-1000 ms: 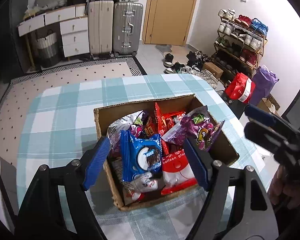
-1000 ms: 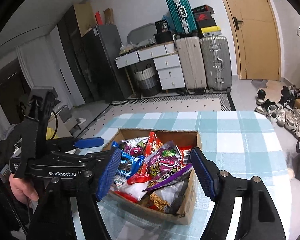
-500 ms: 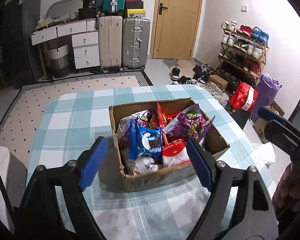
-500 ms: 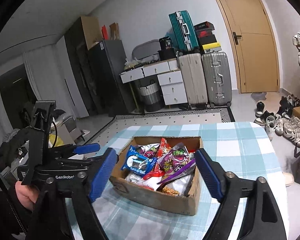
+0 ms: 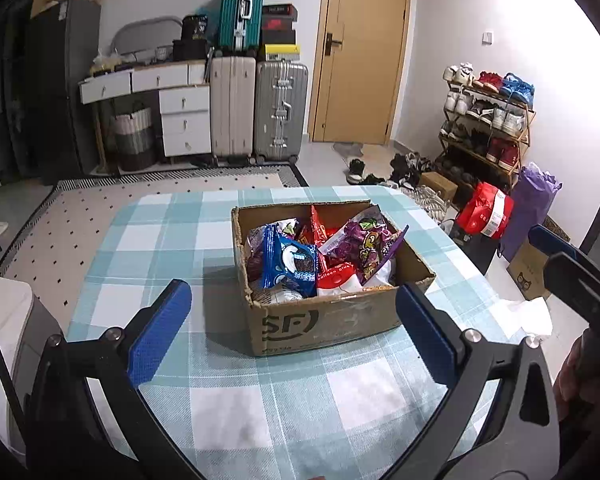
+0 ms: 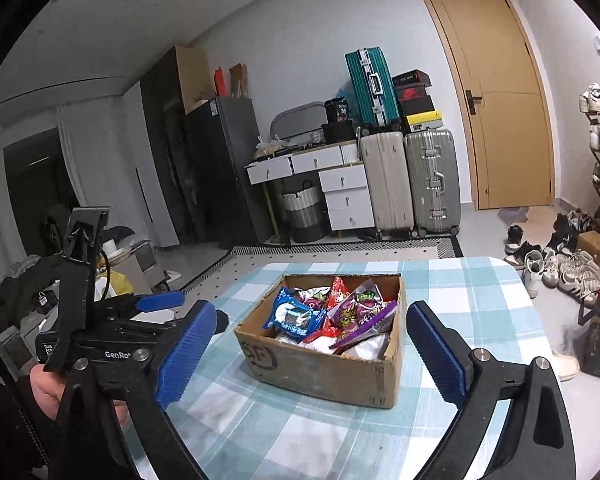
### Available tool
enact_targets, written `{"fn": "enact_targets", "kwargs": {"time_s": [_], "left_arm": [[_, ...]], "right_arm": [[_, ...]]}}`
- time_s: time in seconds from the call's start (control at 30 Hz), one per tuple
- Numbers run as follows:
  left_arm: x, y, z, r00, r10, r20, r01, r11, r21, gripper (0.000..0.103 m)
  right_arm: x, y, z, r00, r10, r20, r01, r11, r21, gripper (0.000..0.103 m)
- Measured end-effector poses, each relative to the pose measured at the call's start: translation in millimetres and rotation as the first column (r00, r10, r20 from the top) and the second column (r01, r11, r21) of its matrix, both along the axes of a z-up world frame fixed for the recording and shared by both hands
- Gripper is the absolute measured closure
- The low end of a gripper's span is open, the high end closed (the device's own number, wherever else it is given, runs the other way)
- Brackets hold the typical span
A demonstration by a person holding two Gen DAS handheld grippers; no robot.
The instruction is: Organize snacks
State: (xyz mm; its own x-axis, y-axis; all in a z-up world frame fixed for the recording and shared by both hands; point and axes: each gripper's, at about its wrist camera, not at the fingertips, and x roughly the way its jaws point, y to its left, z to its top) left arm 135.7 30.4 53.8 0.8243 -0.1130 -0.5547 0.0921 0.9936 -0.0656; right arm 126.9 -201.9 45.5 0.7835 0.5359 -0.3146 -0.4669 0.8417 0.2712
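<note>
Snacks point(image 5: 320, 256) all sat packed in box point(image 5: 332, 324) ahead of fingers; task looked done. Left gripper point(image 5: 292, 328), right gripper point(image 6: 308, 344) empty, jaws opening wide.

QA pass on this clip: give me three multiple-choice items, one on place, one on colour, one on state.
1. Where are the snack packs?
A in the cardboard box
B spread on the tablecloth
C on the floor

2. Colour of the cookie pack at the box's near left?
A green
B blue
C yellow

3. What does the left gripper hold?
A the box
B a purple pack
C nothing

Key: 1 A, packs fill the box; 2 B, blue wrapper; 3 C, its jaws are opening with nothing between the pads.
</note>
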Motion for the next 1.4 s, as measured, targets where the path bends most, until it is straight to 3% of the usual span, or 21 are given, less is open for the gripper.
{"fn": "enact_targets", "kwargs": {"time_s": [0.53, 0.73, 1.0, 1.23, 1.4], "left_arm": [[-68, 35, -34, 0.975, 0.117, 0.187, -0.119, 0.993, 0.001, 0.001], [-79, 43, -53, 0.957, 0.148, 0.251, -0.153, 0.988, 0.002, 0.001], [-80, 45, -86, 0.934, 0.163, 0.317, -0.192, 0.979, 0.063, 0.001], [-67, 49, -99, 0.935, 0.187, 0.301, -0.215, 0.975, 0.062, 0.001], [-58, 48, -101, 0.952, 0.173, 0.252, -0.194, 0.979, 0.063, 0.001]], "right_arm": [[-57, -4, -34, 0.995, -0.031, 0.096, 0.034, 0.999, -0.035, 0.002], [-63, -6, -50, 0.992, -0.051, 0.118, 0.055, 0.998, -0.029, 0.002], [-58, -3, -79, 0.984, -0.083, 0.157, 0.094, 0.993, -0.065, 0.002], [-50, -3, -98, 0.983, -0.101, 0.156, 0.117, 0.988, -0.098, 0.002], [-42, 6, -103, 0.989, -0.091, 0.117, 0.108, 0.983, -0.148, 0.001]]}}
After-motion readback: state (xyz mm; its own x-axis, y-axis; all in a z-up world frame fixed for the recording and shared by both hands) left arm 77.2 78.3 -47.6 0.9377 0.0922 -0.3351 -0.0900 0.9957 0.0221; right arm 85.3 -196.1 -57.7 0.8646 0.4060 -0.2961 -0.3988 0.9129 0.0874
